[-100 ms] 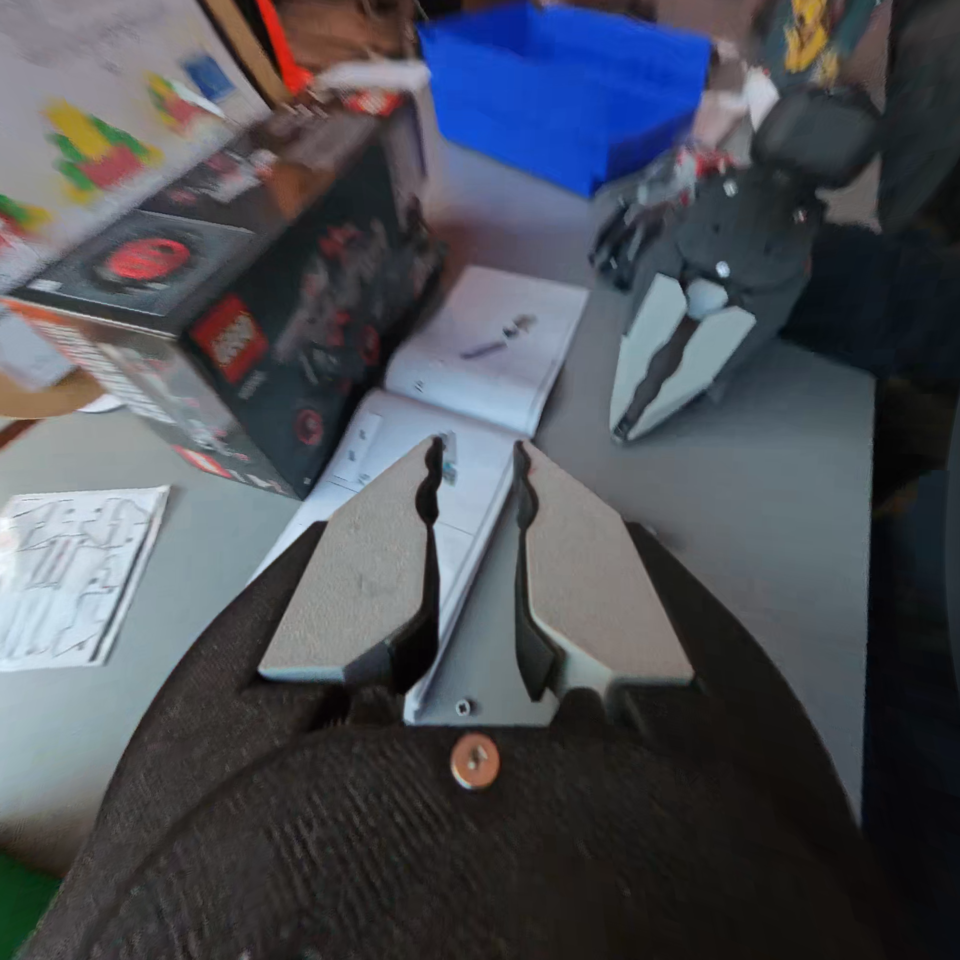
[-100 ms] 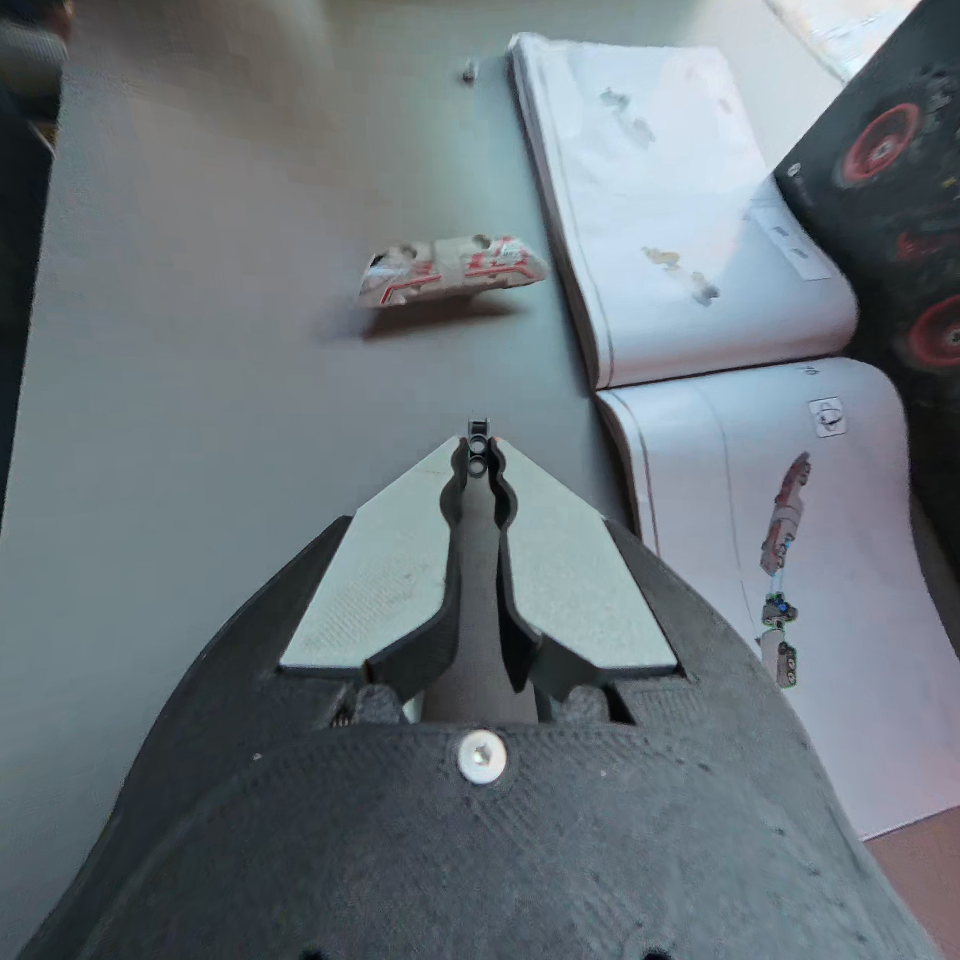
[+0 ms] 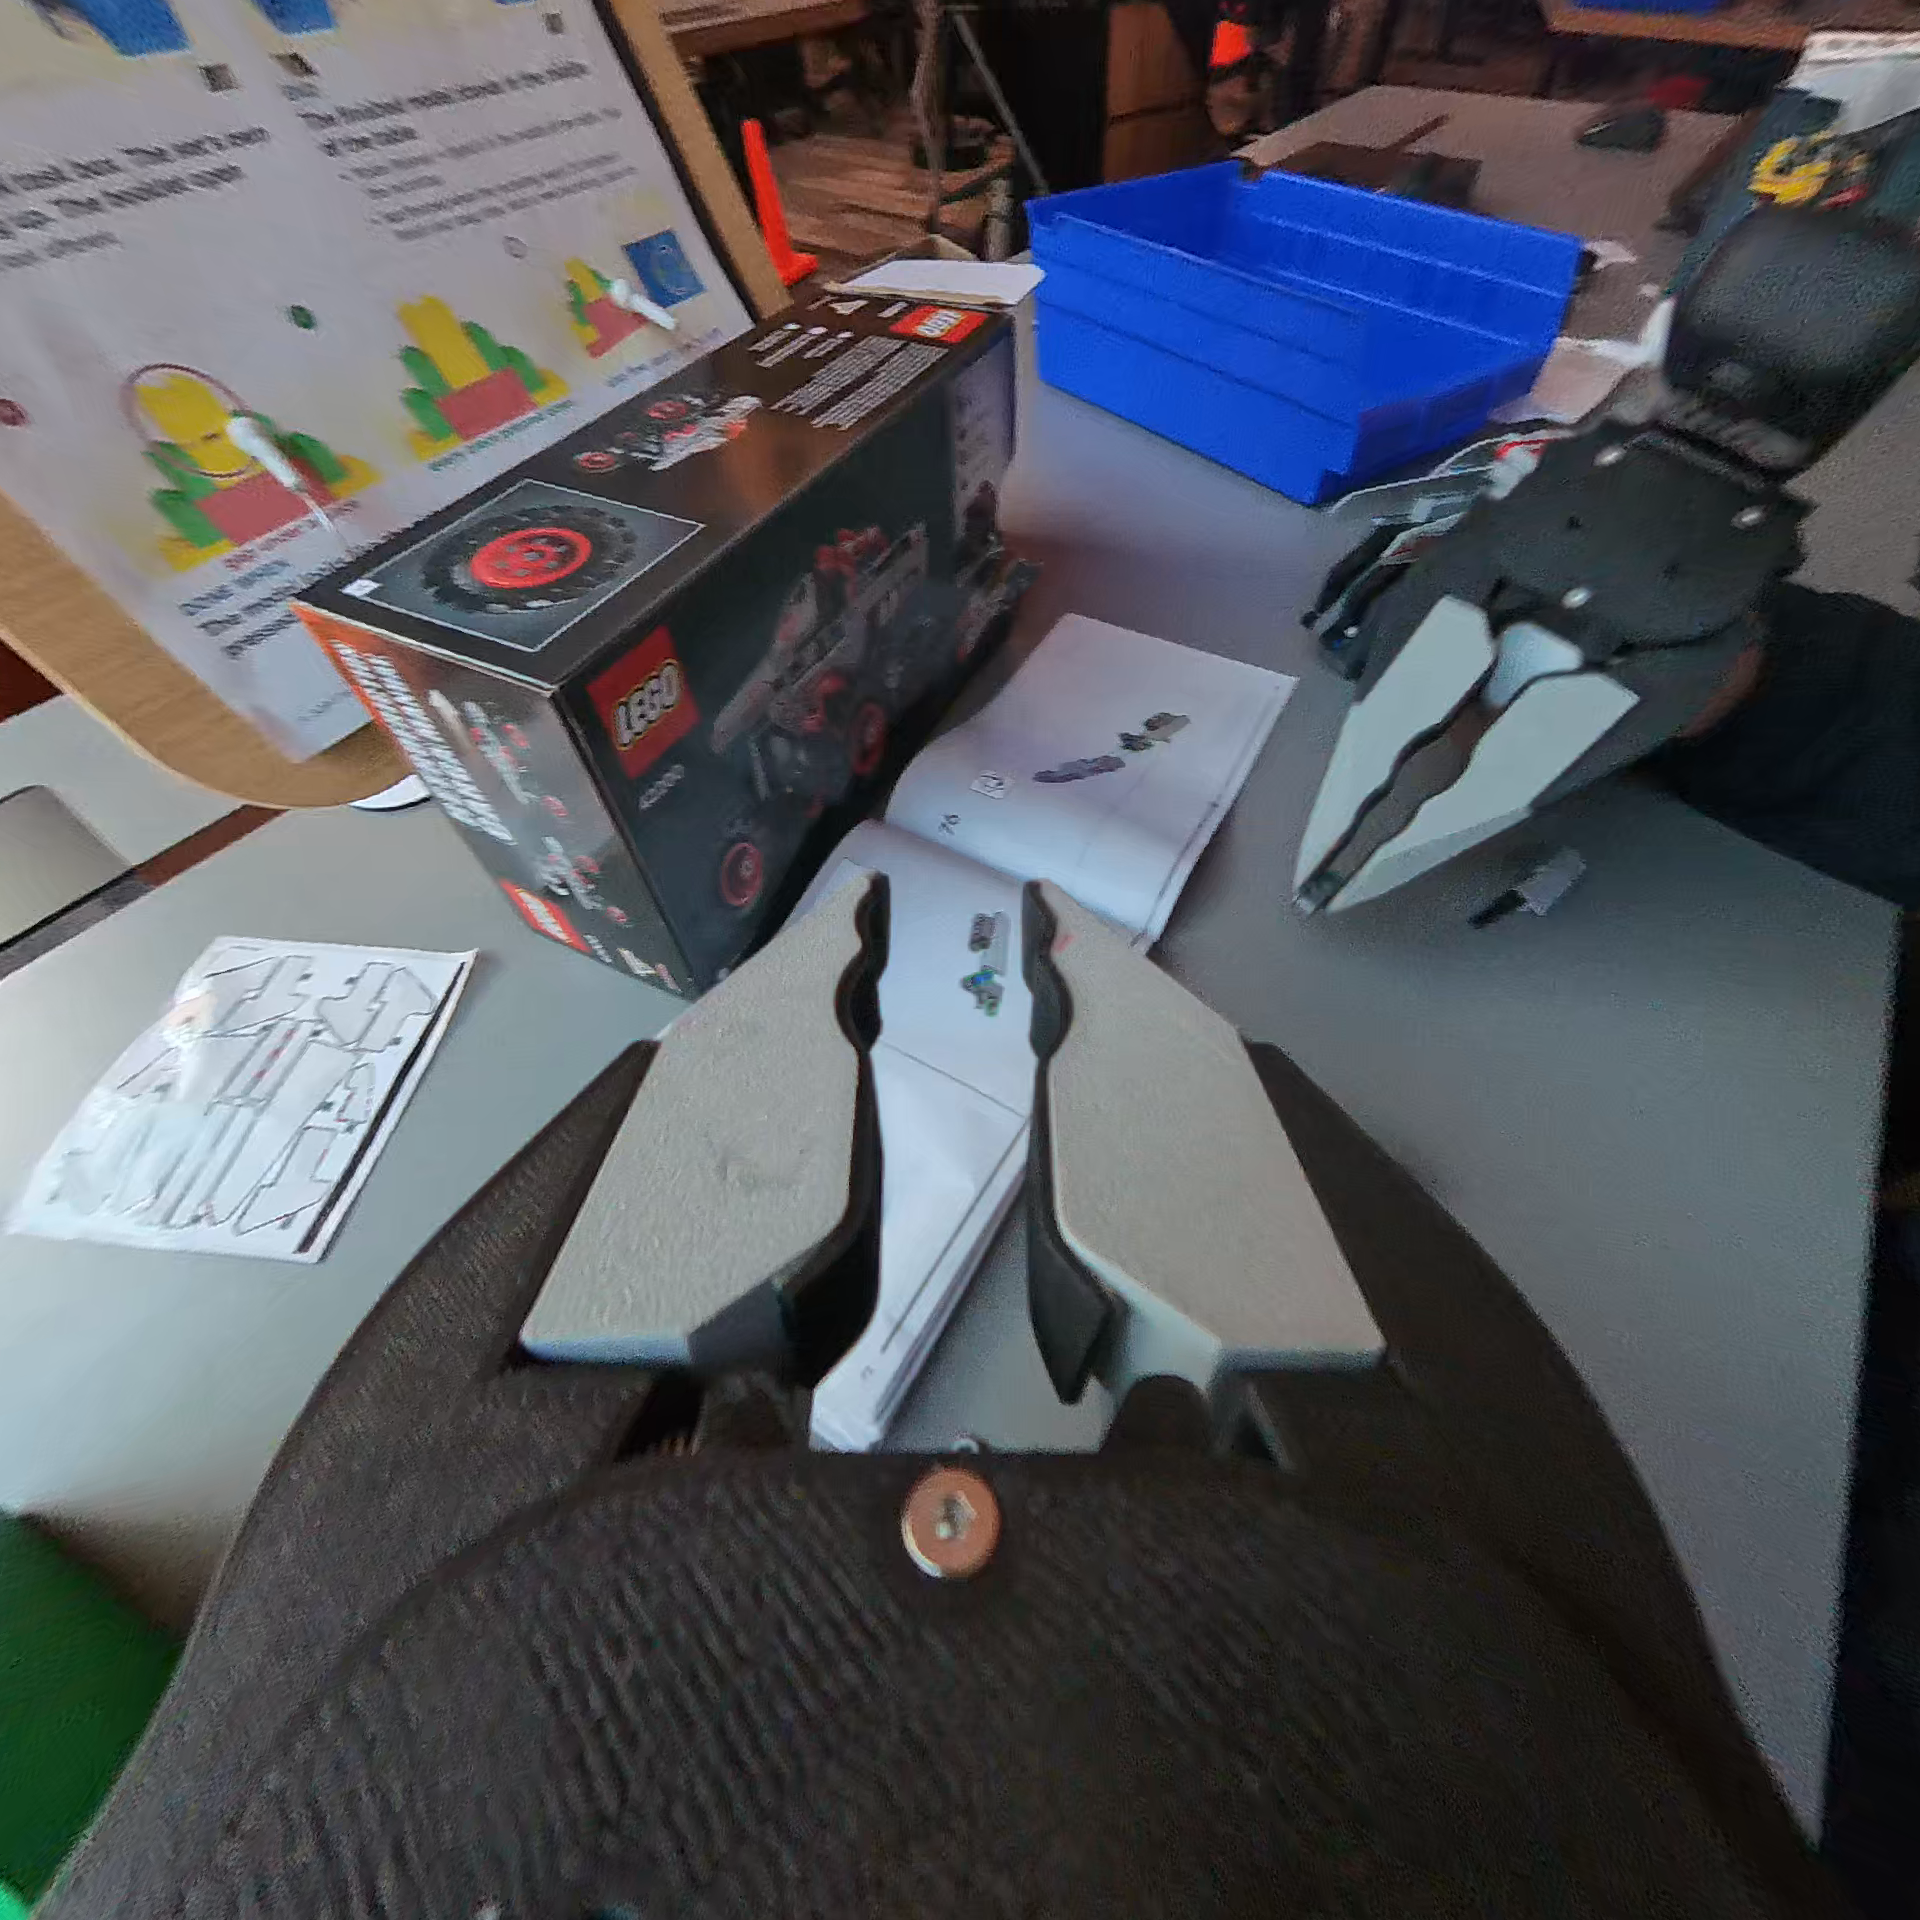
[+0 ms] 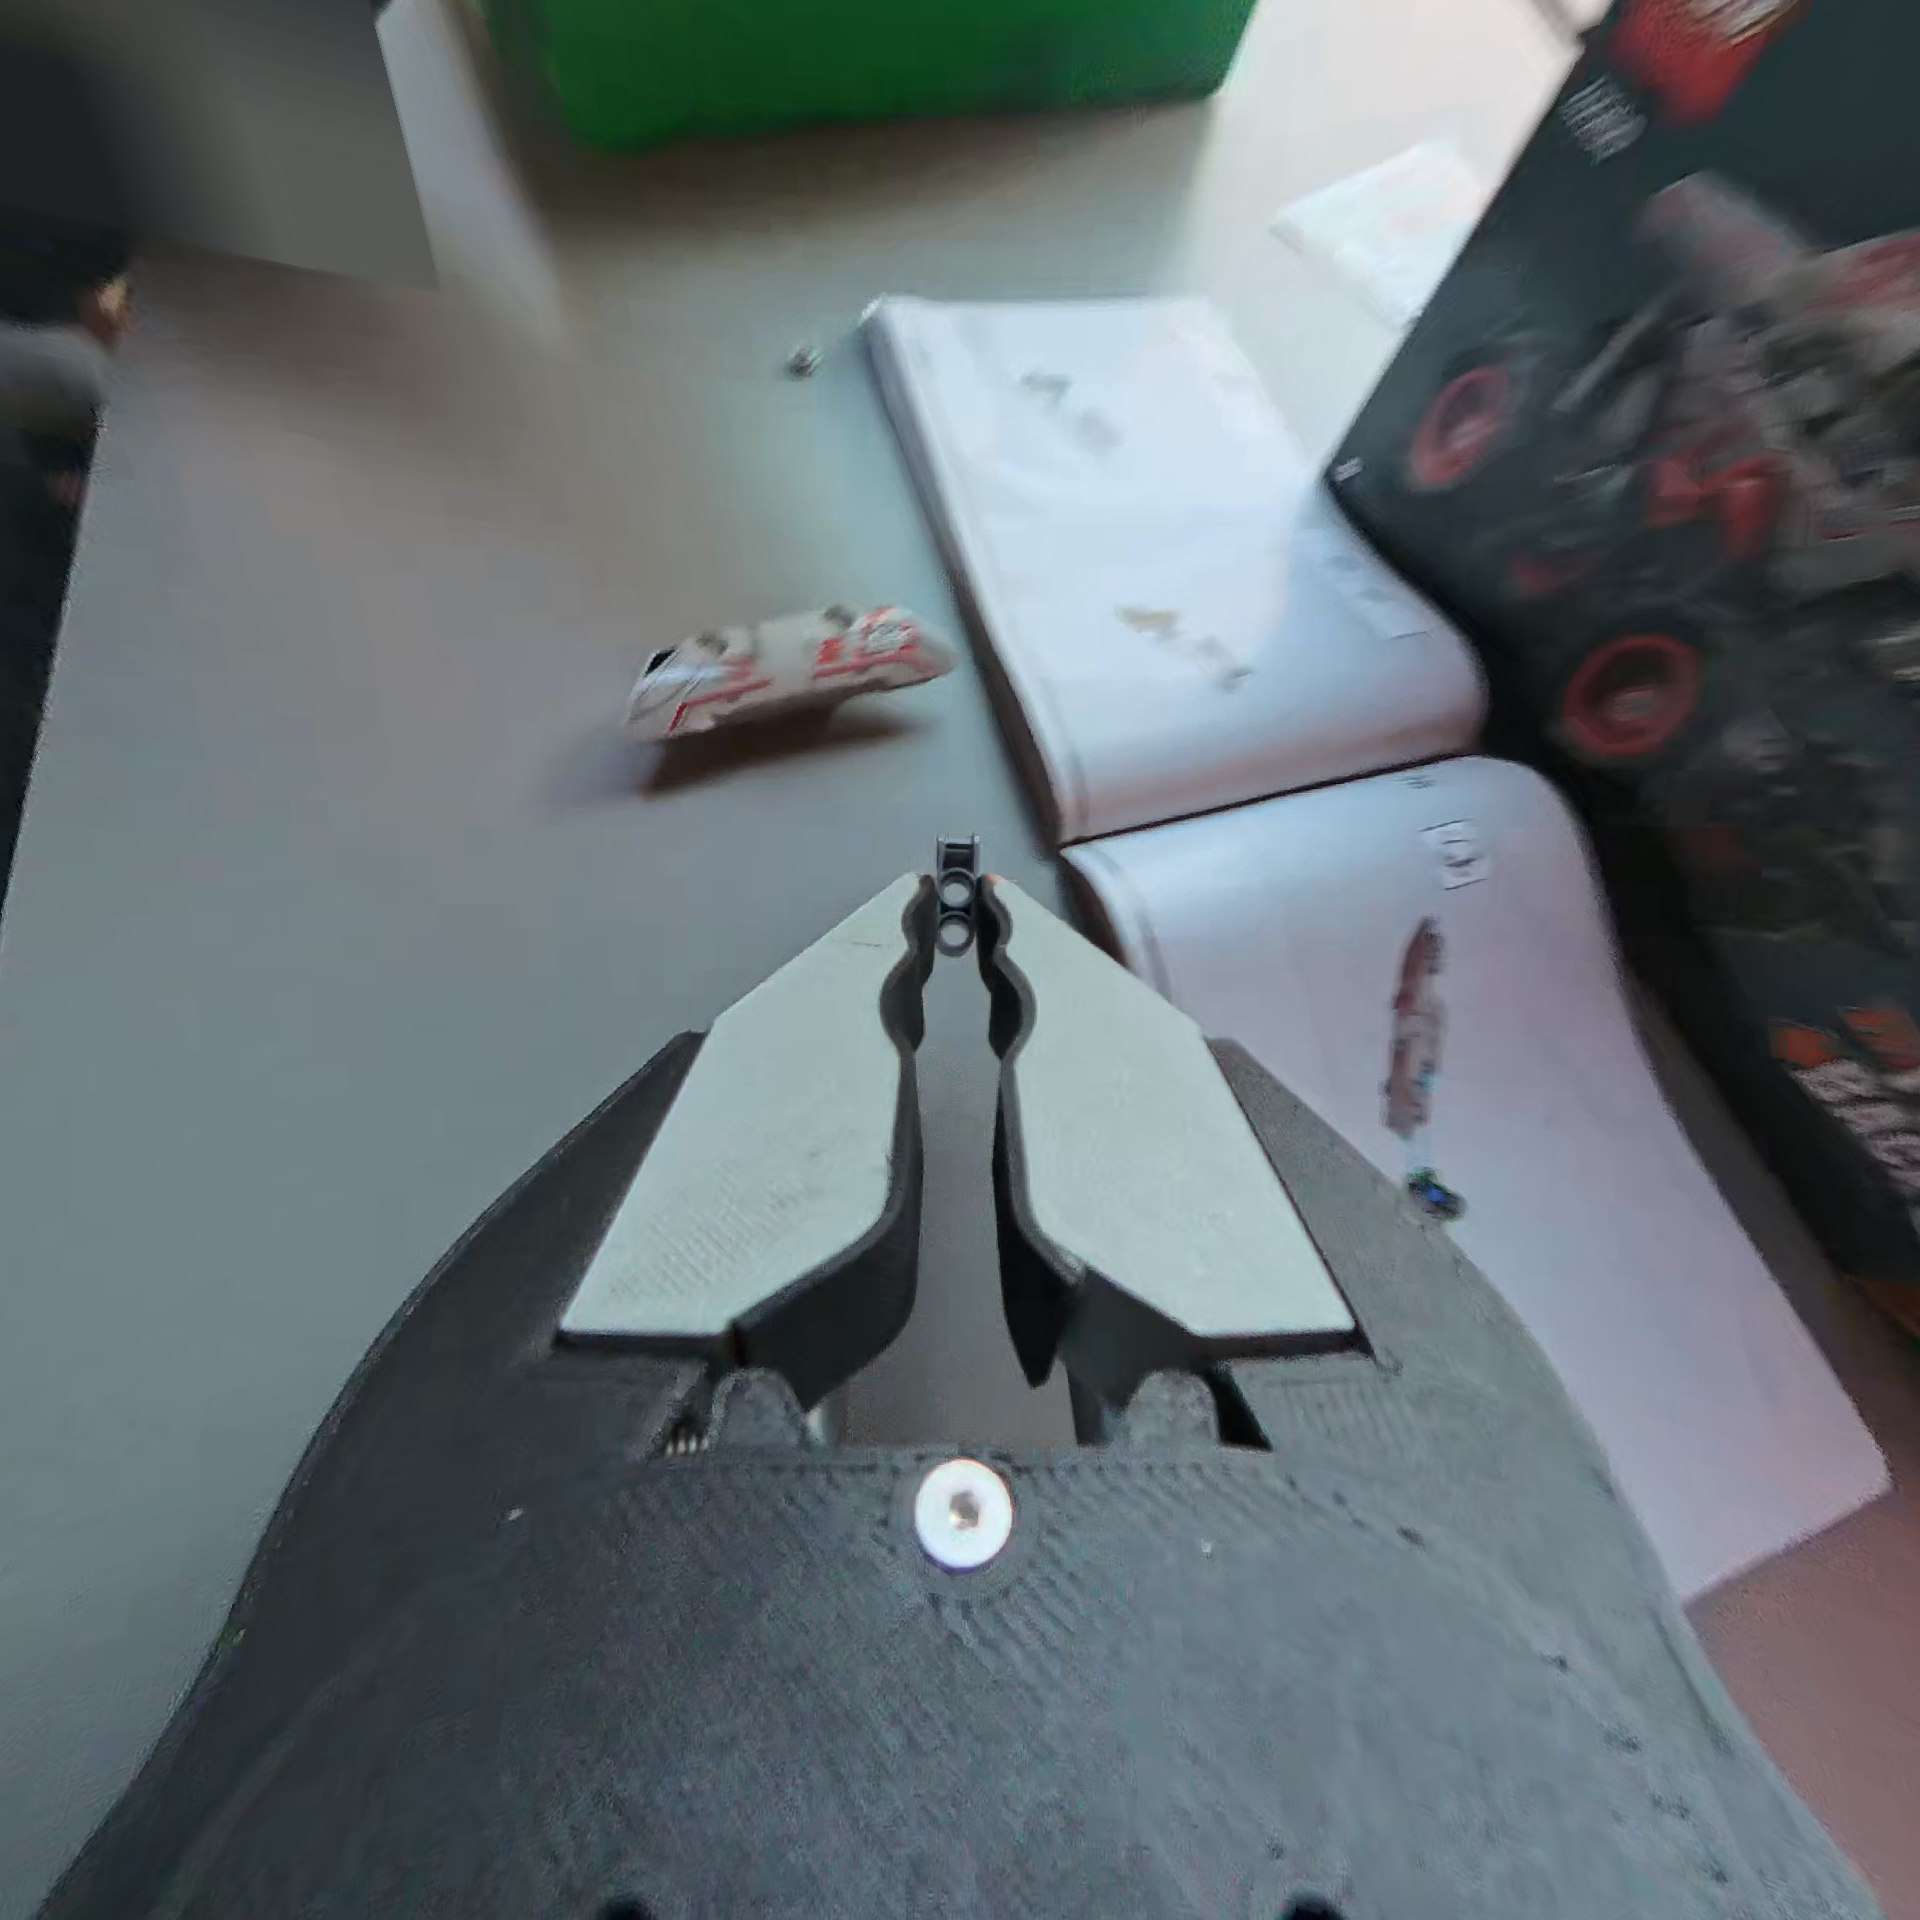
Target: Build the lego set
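Note:
My right gripper (image 4: 956, 896) is shut on a small black lego piece with round holes (image 4: 957, 928), held above the grey table (image 4: 312, 935). A white panel piece with red markings (image 4: 790, 670) lies on the table ahead of it, apart from it. My left gripper (image 3: 954, 914) is open and empty above the open instruction booklet (image 3: 1091, 748), which also shows in the right wrist view (image 4: 1143, 540). The right gripper shows at the right of the left wrist view (image 3: 1317, 896), tips pointing down near the table. A small grey piece (image 3: 1548, 883) lies just behind it.
The black lego box (image 3: 675, 644) stands left of the booklet, and at the right in the right wrist view (image 4: 1714, 520). A blue bin (image 3: 1288, 312) is at the back, a sticker sheet (image 3: 239, 1091) at the left, a poster board (image 3: 312, 260) behind the box. A green object (image 4: 883, 62) sits at the far edge. Some 15 cm of space lies between my two pairs of fingers.
In the right wrist view the panel piece and booklet sit lower and the green object has come into view. The black piece stays in my right gripper. My left gripper stays open.

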`<state>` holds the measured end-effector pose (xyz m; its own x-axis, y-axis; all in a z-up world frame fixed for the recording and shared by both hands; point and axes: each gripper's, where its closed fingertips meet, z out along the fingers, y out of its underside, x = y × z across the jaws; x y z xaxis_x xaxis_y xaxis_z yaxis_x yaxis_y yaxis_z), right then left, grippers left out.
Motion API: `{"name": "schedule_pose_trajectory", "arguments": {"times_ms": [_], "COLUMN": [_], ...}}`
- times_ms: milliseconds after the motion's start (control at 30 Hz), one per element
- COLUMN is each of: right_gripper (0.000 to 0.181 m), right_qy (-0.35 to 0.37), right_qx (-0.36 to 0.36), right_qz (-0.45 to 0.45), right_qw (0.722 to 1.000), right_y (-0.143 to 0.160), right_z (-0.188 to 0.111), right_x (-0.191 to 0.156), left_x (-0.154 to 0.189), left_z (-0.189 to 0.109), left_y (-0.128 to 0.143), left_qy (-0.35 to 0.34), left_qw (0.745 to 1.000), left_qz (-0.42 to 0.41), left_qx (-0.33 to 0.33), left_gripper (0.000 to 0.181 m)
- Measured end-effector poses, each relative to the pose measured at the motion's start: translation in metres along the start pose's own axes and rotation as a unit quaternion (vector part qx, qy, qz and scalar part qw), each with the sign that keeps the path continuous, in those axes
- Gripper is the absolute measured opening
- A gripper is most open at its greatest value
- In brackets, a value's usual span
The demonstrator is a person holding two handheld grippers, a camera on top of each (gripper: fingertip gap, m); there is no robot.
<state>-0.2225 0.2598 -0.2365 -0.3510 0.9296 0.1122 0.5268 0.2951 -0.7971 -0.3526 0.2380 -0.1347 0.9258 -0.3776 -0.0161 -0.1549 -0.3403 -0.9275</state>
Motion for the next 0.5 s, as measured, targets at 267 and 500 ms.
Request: {"name": "schedule_pose_trajectory", "arguments": {"times_ms": [267,500], "right_gripper": [0.004,0.004], "right_qy": [0.157,0.215], "right_qx": [0.106,0.139], "right_qz": [0.017,-0.003], "right_qw": [0.982,0.967], "right_y": [-0.032,-0.054], "right_z": [-0.028,-0.029], "right_x": [0.050,0.047], "left_x": [-0.008,0.037], "left_z": [0.007,0.038], "left_y": [0.000,0.014], "left_qy": [-0.025,0.092], "left_qw": [0.999,0.992], "left_qz": [-0.030,-0.082], "left_qx": [0.020,0.003], "left_gripper": [0.029,0.029]}}
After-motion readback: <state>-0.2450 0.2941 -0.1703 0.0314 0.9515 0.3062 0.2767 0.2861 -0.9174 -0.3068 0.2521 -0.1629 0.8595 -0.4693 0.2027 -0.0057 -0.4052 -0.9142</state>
